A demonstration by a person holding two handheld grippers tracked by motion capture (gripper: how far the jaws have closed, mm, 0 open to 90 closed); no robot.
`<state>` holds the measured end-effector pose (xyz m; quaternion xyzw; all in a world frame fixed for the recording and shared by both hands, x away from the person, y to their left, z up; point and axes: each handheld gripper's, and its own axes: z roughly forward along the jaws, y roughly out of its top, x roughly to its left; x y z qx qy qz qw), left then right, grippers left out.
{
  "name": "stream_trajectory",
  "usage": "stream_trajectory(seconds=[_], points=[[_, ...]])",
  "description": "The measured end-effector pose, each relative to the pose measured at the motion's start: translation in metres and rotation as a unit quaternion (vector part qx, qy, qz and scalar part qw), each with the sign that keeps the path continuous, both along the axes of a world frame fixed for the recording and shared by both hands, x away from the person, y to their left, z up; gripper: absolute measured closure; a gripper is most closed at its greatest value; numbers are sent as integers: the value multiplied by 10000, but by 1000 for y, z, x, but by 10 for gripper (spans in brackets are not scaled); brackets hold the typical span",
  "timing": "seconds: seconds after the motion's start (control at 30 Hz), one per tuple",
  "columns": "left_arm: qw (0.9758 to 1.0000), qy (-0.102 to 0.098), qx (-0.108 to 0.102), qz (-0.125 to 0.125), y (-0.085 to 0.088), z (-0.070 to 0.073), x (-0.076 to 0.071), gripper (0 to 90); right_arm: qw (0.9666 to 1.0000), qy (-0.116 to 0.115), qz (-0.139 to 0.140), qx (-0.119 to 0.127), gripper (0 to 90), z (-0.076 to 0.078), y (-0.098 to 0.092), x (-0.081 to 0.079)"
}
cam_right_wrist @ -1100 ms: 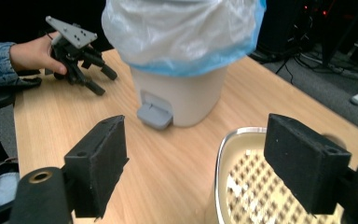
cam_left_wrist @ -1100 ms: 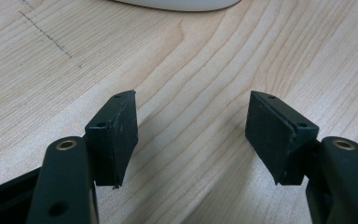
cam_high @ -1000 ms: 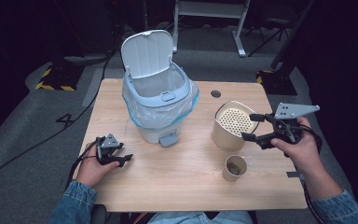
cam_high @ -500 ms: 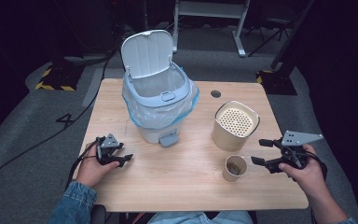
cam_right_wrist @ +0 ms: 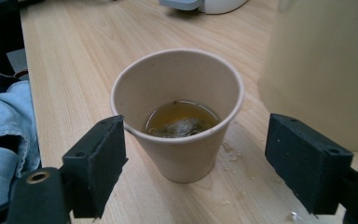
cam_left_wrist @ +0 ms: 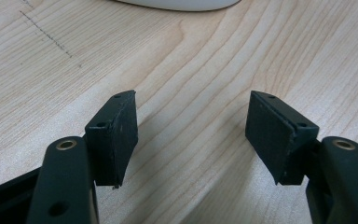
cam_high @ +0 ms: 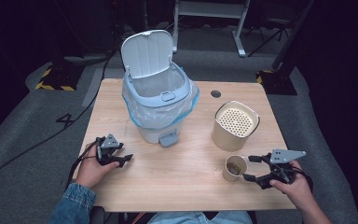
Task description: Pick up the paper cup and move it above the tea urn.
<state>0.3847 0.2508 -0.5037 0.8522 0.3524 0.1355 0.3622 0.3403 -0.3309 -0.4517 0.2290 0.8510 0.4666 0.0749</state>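
My right gripper (cam_high: 252, 168) has its jaws wide around the small tan paper cup of brown liquid (cam_high: 234, 168), pads not touching, just in front of the beige perforated-top canister (cam_high: 235, 126). Left gripper (cam_high: 122, 159) rests wide open on the light wooden table (cam_high: 186, 186).

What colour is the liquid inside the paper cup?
Amber-brown, with a tea bag in it; the paper cup shows best in the right gripper view.

Blue denim sleeve (cam_high: 72, 205), black fingers (cam_left_wrist: 116, 133) (brass-ringed screw holes)
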Motion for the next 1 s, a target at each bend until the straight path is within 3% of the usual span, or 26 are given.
stream_trajectory(seconds=[0.27,0.37,0.6,0.73,1.0], points=[[10000,-17,23,12,0,0,-1,346,9998,131,99,-80,199,-27,13,5],[10000,-3,13,13,0,0,-1,343,9997,74,165,-191,203,-34,18,7],[10000,0,30,22,0,0,-1,331,9997,52,199,-107,211,-42,30,11],[10000,-3,37,46,0,0,0,304,9998,18,197,-11,265,-44,35,12],[10000,-1,35,56,0,0,0,303,9999,-23,143,39,295,-44,35,10]])
